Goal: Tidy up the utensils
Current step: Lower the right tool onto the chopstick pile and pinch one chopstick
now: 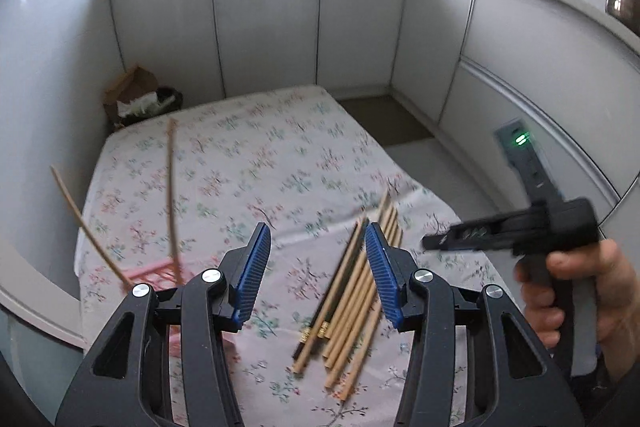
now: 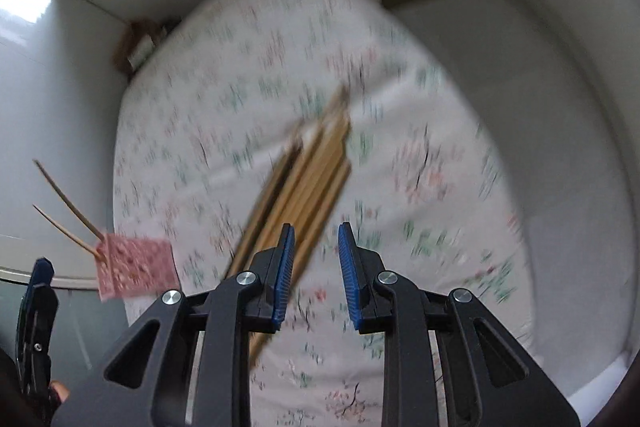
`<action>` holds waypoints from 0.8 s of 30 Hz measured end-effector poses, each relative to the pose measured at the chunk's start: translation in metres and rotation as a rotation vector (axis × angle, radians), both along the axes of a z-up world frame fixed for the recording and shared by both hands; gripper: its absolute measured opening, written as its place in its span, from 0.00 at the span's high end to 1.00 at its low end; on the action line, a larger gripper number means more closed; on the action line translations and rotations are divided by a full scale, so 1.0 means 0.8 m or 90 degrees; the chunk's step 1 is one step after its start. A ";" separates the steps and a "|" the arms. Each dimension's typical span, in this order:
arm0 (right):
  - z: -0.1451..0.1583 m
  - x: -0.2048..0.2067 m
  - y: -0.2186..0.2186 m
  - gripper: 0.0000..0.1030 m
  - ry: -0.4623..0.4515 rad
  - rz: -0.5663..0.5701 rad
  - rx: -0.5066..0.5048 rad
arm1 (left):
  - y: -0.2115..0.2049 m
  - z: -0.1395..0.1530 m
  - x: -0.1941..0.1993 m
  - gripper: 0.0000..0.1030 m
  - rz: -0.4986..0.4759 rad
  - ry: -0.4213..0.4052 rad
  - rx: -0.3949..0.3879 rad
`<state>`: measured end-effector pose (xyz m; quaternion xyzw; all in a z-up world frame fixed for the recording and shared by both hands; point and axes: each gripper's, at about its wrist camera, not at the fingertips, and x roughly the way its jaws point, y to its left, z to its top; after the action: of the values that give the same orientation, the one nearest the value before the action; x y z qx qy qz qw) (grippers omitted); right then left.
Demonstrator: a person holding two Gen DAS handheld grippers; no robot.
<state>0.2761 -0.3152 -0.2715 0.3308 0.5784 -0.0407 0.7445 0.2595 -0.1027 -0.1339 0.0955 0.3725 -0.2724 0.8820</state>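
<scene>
Chopsticks (image 1: 352, 291) lay in a loose bundle on the floral cloth of the table (image 1: 280, 155), mostly pale bamboo with a couple of dark ones along the bundle's left edge.

Going left to right in the left wrist view: a pink holder (image 1: 156, 273) stood at the table's near-left edge, partly hidden behind the left gripper (image 1: 316, 275), with two thin sticks (image 1: 172, 195) leaning out of it toward about 11 and 12 o'clock. The left gripper's fingers (image 1: 254, 275) stood apart with nothing between them. The bundle ran just beside the right-hand finger, its long axis from about 7 o'clock, where the thick butt ends lay nearest the camera, to about 1 o'clock, where the tips pointed away. Further right, a hand (image 1: 580, 291) held the right gripper (image 2: 316, 275).

In the blurred right wrist view that gripper's fingers were also parted and empty, above the bundle's near end.

The step in hand appeared to be the approach for another pick. The next move likely called for settling the right gripper down across the bundle's axis, closing on a single chopstick rather than several, then carrying it to the pink holder.
</scene>
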 end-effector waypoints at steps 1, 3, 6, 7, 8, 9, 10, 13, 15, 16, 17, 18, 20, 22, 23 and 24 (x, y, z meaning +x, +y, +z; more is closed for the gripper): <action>-0.008 0.000 0.003 0.76 0.012 0.004 0.003 | -0.005 -0.005 -0.001 0.54 0.000 0.008 0.006; -0.020 0.003 0.009 0.76 0.029 0.007 -0.006 | -0.012 -0.017 0.004 0.54 0.004 0.029 0.023; -0.033 0.011 0.021 0.76 0.045 0.013 -0.002 | -0.018 -0.031 0.012 0.54 0.015 0.067 0.034; -0.036 0.013 0.027 0.76 0.049 0.016 0.001 | -0.020 -0.034 0.012 0.54 0.017 0.079 0.033; -0.038 0.015 0.032 0.76 0.051 0.021 0.000 | -0.020 -0.039 0.015 0.54 0.021 0.096 0.032; -0.040 0.018 0.040 0.76 0.050 0.032 -0.008 | -0.019 -0.044 0.017 0.54 0.023 0.112 0.031; -0.036 0.022 0.046 0.76 0.048 0.041 -0.015 | -0.018 -0.048 0.019 0.54 0.026 0.126 0.029; -0.040 0.029 0.066 0.76 0.046 0.075 -0.041 | -0.015 -0.051 0.021 0.53 0.033 0.133 0.033; -0.039 0.032 0.076 0.76 0.042 0.086 -0.073 | -0.012 -0.049 0.021 0.53 0.036 0.132 0.030; -0.038 0.033 0.077 0.76 0.041 0.090 -0.084 | -0.010 -0.047 0.021 0.53 0.038 0.130 0.027; -0.037 0.033 0.081 0.76 0.039 0.096 -0.100 | -0.009 -0.045 0.021 0.51 0.039 0.127 0.026; -0.036 0.034 0.086 0.78 0.037 0.103 -0.115 | -0.006 -0.043 0.021 0.48 0.042 0.120 0.026; -0.035 0.035 0.093 0.80 0.033 0.123 -0.142 | -0.003 -0.039 0.021 0.47 0.045 0.115 0.022; -0.035 0.036 0.097 0.84 0.036 0.142 -0.159 | 0.001 -0.038 0.022 0.47 0.047 0.120 0.017; -0.034 0.036 0.098 0.84 0.036 0.159 -0.171 | 0.003 -0.037 0.023 0.47 0.049 0.122 0.016; -0.034 0.036 0.098 0.84 0.038 0.169 -0.174 | 0.004 -0.036 0.023 0.47 0.051 0.122 0.015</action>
<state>0.3049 -0.2369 -0.2989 0.1456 0.6279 -0.0300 0.7640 0.2782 -0.0994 -0.1631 0.0647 0.4616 -0.2401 0.8515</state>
